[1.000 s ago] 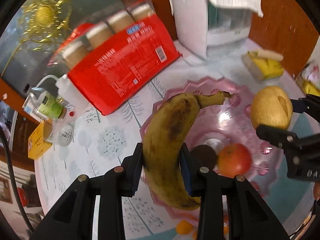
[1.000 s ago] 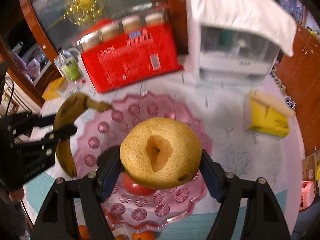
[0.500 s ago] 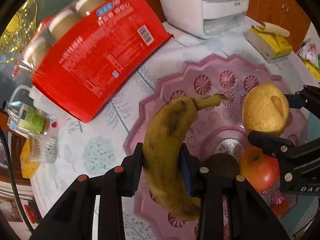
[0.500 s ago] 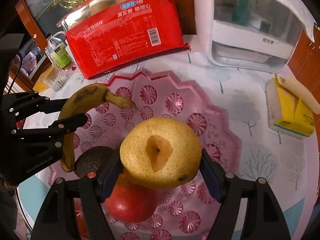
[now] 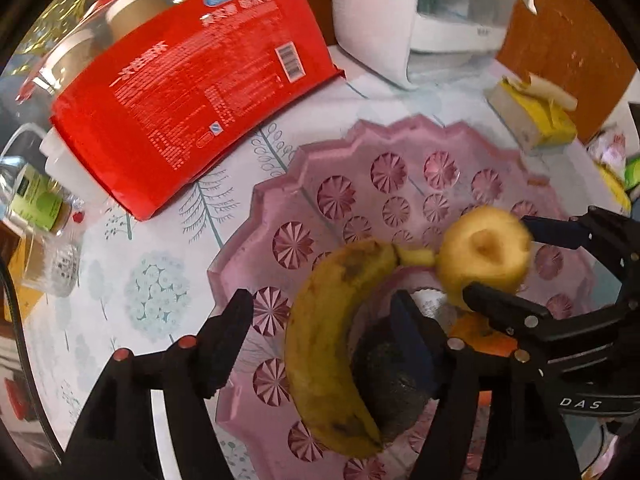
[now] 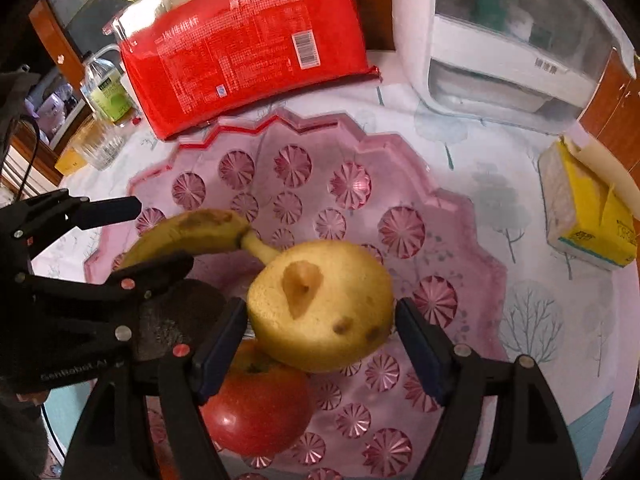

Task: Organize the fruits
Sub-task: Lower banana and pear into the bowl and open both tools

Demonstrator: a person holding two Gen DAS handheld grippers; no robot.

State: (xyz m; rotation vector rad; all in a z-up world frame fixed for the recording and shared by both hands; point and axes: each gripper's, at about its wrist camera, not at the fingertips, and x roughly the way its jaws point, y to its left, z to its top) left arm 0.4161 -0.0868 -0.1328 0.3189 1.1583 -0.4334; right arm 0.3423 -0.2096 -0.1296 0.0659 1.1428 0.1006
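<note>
Counter (image 6: 532, 320) under a tree-print cloth is carrying a pink fruit tray (image 6: 452, 216). Nearest, the left hand-held gripper (image 5: 320, 312) has just been opening; its jaws are standing clear of the banana (image 5: 324, 344), which is lying in the tray against the avocado (image 5: 392, 380), apparently just released. The right hand-held gripper (image 6: 320, 320) is widening slightly around the pear (image 6: 320, 304), which is settling above the apple (image 6: 256, 408). Beyond, a red cup pack (image 6: 244, 40) and white appliance (image 6: 500, 40) are standing.

A home dining spot. A tree-print tablecloth (image 6: 532, 312) carries a pink fruit tray (image 6: 436, 216). Behind the tray stand a red cup pack (image 6: 248, 44) and a white countertop appliance (image 6: 492, 36), backed by wooden cabinets (image 5: 560, 44).
</note>
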